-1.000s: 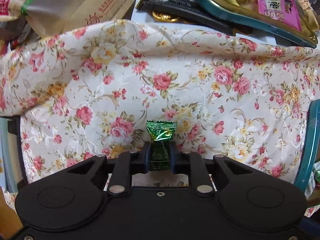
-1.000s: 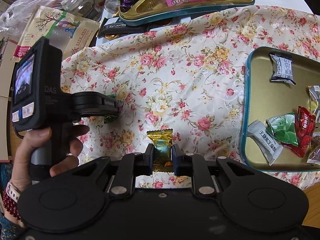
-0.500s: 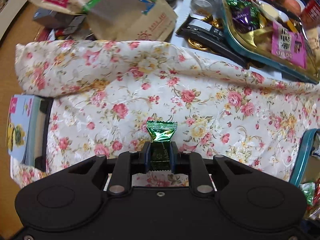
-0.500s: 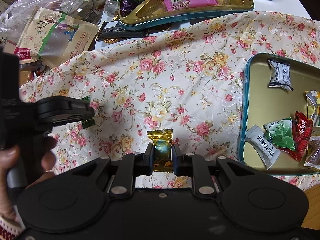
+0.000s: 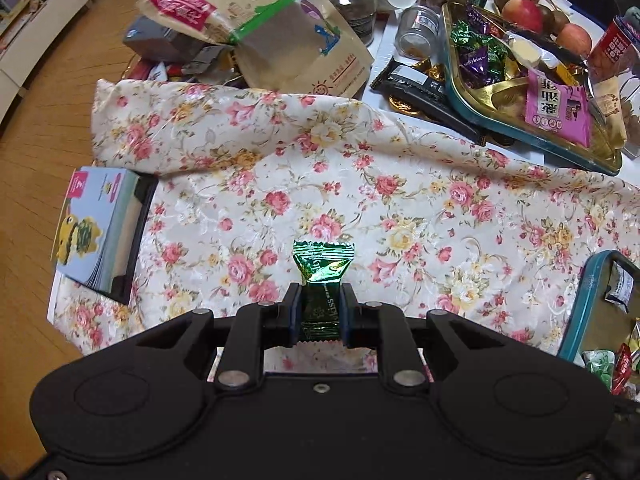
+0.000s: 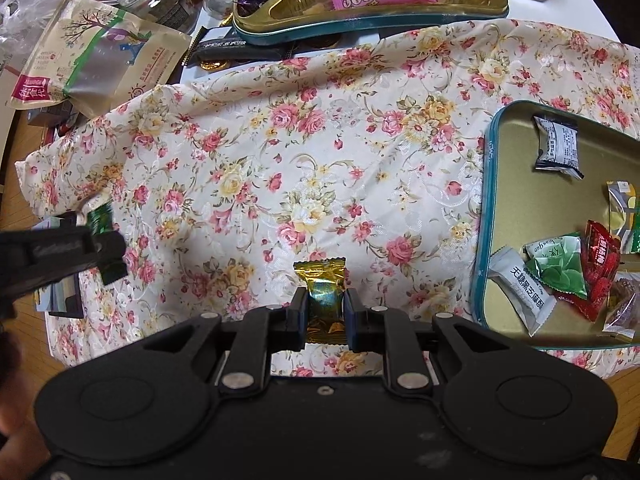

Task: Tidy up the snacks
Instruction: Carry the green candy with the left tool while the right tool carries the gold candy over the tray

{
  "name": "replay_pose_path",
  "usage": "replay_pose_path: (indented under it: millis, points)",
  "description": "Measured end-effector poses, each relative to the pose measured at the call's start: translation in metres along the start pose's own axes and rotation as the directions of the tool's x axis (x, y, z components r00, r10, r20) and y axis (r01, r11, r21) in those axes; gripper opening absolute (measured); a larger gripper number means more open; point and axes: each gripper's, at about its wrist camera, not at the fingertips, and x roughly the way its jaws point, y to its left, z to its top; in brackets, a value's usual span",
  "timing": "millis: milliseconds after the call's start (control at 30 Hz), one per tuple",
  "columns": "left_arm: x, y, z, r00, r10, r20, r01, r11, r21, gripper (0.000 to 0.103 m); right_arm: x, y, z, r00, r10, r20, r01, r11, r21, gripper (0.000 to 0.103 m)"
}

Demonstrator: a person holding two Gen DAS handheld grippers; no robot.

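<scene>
**Two candies in the air, one tin to hit**

We've got the left gripper (image 5: 320,312) pinching a green candy (image 5: 322,276) by its lower half, fingers pressed on both sides of the wrapper, the crimped top sticking up free. The right gripper (image 6: 326,312) is doing the same with a gold candy (image 6: 321,288). Both hang over the floral cloth (image 6: 320,152), well apart from each other, with the left gripper at the far left of the right wrist view.

What we reckon could go wrong: those foil wrappers are slick and only the middle is gripped, so a quick swing toward the tin might let one twist or slide out onto the cloth. Also both hands will likely head to the same spot — they could bump. And a release too near the rim could bounce a candy back out.

Containers:
- The teal tin (image 6: 486,216) on the right, gold inside, sits on the cloth. It holds a white-and-black packet (image 6: 557,148) alone near the far side, plus a cluster nearer us: a grey packet (image 6: 520,290), a green mint packet (image 6: 560,264), a red packet (image 6: 602,268) and a few more cut off at the edge
- The far tray (image 5: 532,136), also teal with a gold divided insert — purple and green candies (image 5: 478,54) in one section, a pink packet (image 5: 558,108) lying across another
</scene>
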Motion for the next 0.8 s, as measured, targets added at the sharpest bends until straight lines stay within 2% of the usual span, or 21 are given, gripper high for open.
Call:
replay_pose_path:
  millis: [100,267,533,800]
  points:
    - [-0.005,-0.001,-0.013,1.000,-0.001,0.014,0.001,1.000,-0.012,0.025,0.003,0.000,0.001,1.000,-0.005,-0.008,0.005,1.000,0.002,0.020]
    - [-0.009,-0.010,-0.016,0.997,-0.076,-0.011,0.076,0.997,0.014,0.025,0.008,0.000,0.002,1.000,-0.012,-0.017,0.012,1.000,0.000,0.020]
    - [-0.033,-0.027,-0.009,0.991,-0.121,0.059,0.120,0.993,0.019,0.025,0.017,-0.016,0.010,0.999,-0.034,-0.036,0.036,0.998,0.053,0.020]
    - [-0.046,-0.070,-0.009,0.986,-0.126,0.106,0.117,0.989,0.092,0.025,-0.027,-0.061,0.031,0.997,-0.005,0.078,-0.008,0.988,0.156,0.020]
